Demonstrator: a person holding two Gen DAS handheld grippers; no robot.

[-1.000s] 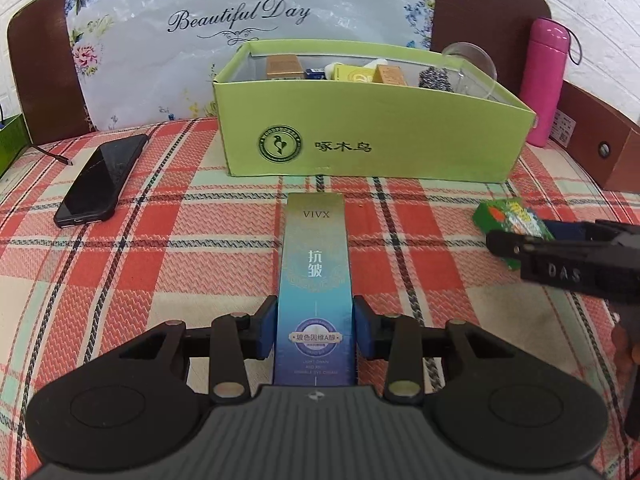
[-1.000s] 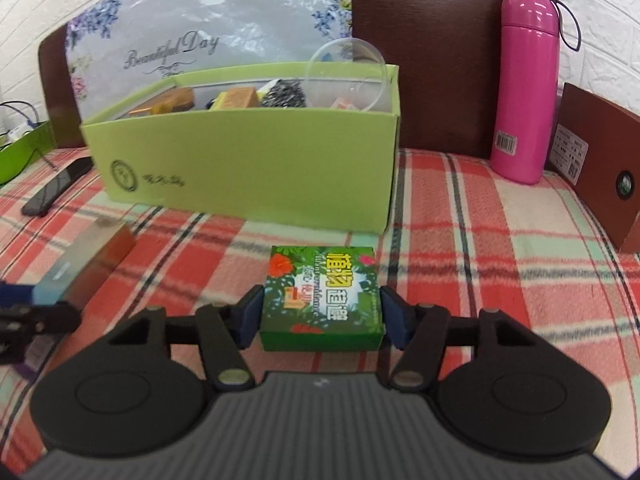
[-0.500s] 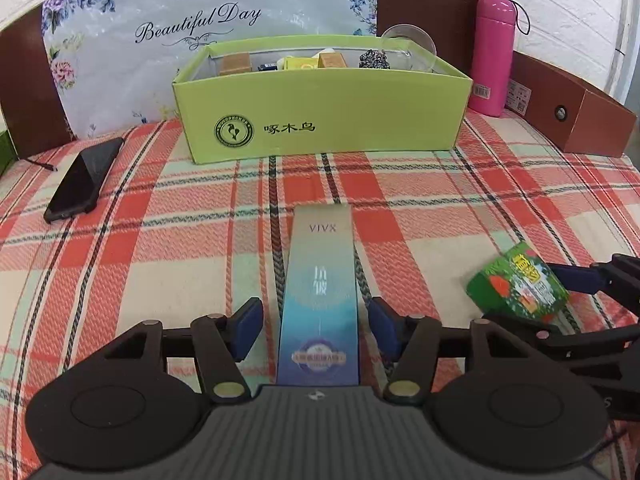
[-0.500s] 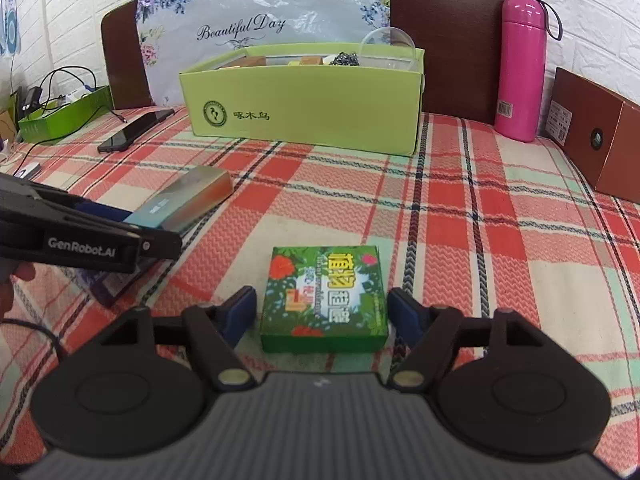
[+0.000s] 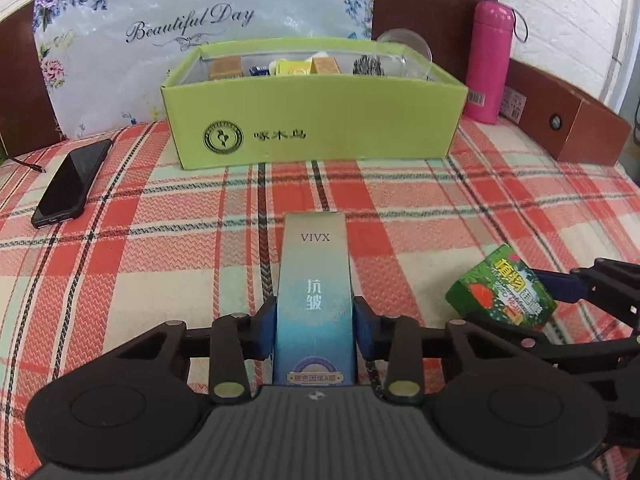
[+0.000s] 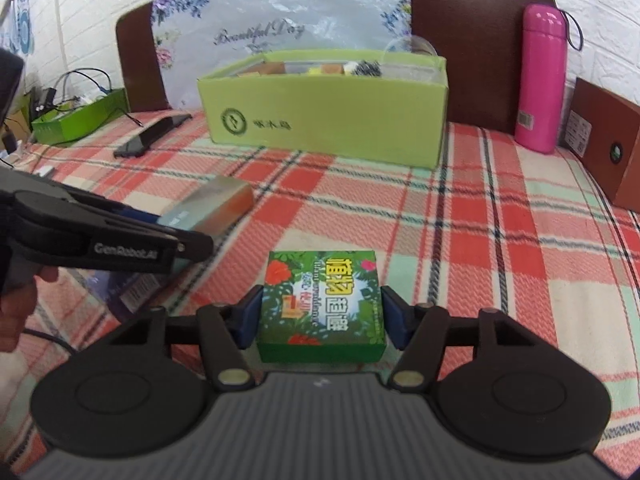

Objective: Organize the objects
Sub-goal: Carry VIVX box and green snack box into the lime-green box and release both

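Left gripper: blue pads press both long sides of a tall, narrow blue-and-silver carton marked VIVX, and the jaws are closing on it. The carton's far end points at the lime-green open cardboard box, w/ a stretch of red, cream and mint plaid cloth between them.

Right gripper: jaws also closing, pads against the left and right sides of a small flat green cardboard box w/ flower print. That box sits well short of the lime-green box, to the right of the VIVX carton.

Inside the lime-green box: several small packets and a clear round container, details too small to tell.

Black smartphone lies on the cloth, left of the green box. Pink cylindrical flask stands upright at its right rear, next to a brown rectangular box.
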